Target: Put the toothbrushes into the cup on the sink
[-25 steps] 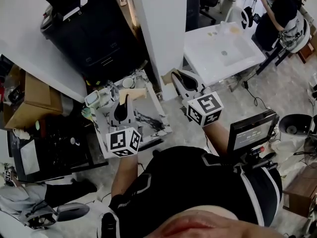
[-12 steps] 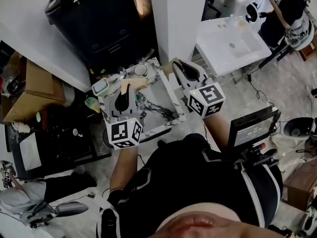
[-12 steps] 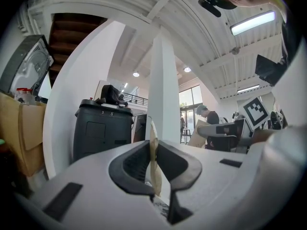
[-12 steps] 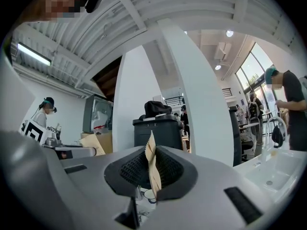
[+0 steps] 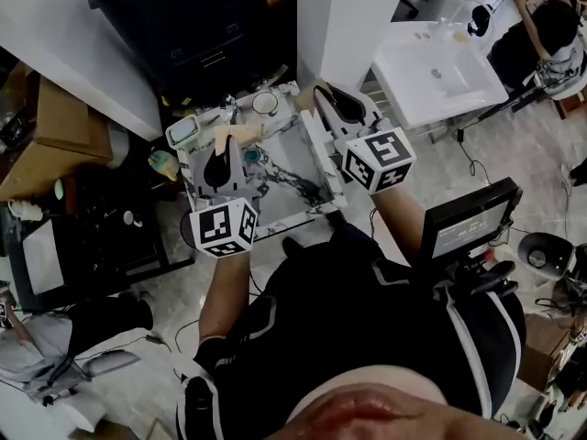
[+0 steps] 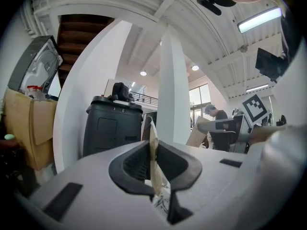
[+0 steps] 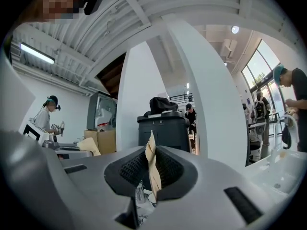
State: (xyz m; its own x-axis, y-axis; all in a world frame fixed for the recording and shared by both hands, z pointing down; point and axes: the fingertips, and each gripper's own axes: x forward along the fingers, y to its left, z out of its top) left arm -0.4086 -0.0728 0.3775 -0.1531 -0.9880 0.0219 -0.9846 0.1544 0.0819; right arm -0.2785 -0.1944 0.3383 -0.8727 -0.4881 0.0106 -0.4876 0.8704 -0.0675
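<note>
Beside the sink, right gripper closer

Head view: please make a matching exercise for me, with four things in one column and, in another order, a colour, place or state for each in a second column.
Things:
1. left hand-held gripper
2. marble-patterned sink
3. bin
4. washbasin

Descriptions:
a. plain white, upper right
b. black, at the top
c. shut on a cardboard tab
d. dark veins on white, near the middle

Pairs: 1-c, 2-d, 3-b, 4-a
</note>
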